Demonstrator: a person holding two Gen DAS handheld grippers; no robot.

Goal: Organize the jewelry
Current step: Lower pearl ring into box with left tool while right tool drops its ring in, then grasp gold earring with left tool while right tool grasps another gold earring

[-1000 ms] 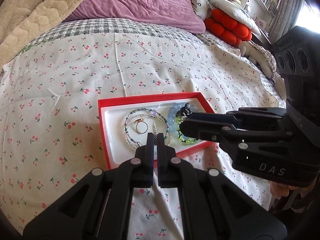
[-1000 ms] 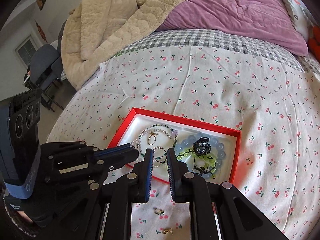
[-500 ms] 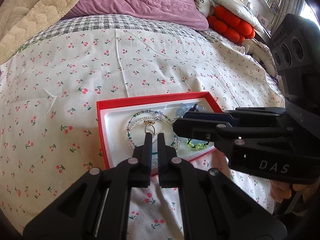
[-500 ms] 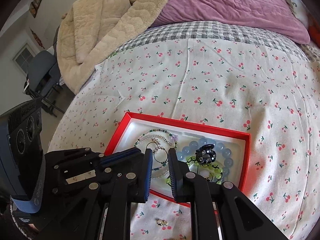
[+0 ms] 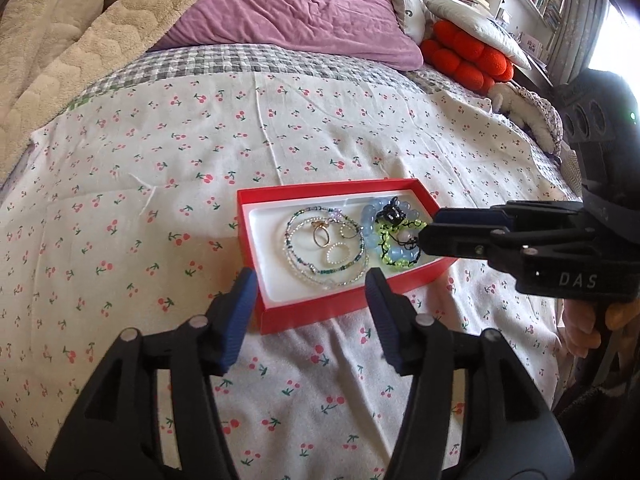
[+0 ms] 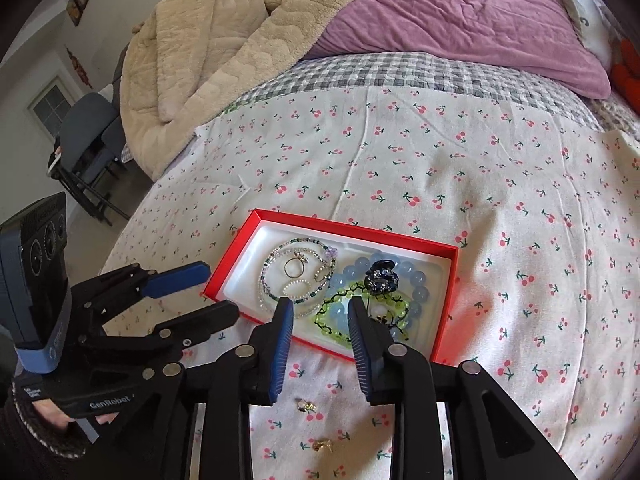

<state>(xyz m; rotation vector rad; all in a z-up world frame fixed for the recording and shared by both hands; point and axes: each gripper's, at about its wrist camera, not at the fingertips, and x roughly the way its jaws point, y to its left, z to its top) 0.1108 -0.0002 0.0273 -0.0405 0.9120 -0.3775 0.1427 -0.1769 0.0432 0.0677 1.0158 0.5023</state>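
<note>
Judging by the red box (image 6: 444, 308) on the bed already holding bracelets, rings and a hair clip (image 6: 382, 276), I have two small gold pieces (image 6: 306, 405) left beside it, my left claw (image 5: 308, 312) and right claw (image 6: 318, 336) having just opened, both empty.

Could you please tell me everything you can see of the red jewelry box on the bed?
The red box is a shallow, open rectangular tray, apparently cardboard, with a white moulded liner. It lies flat on the cherry-print bedsheet, no lid in view. Its left part holds thin beaded necklaces coiled around a gold ring and a small pearl ring; its right part holds a blue bead bracelet, a green beaded bracelet and a dark hair claw. Neither gripper touches it.
</note>
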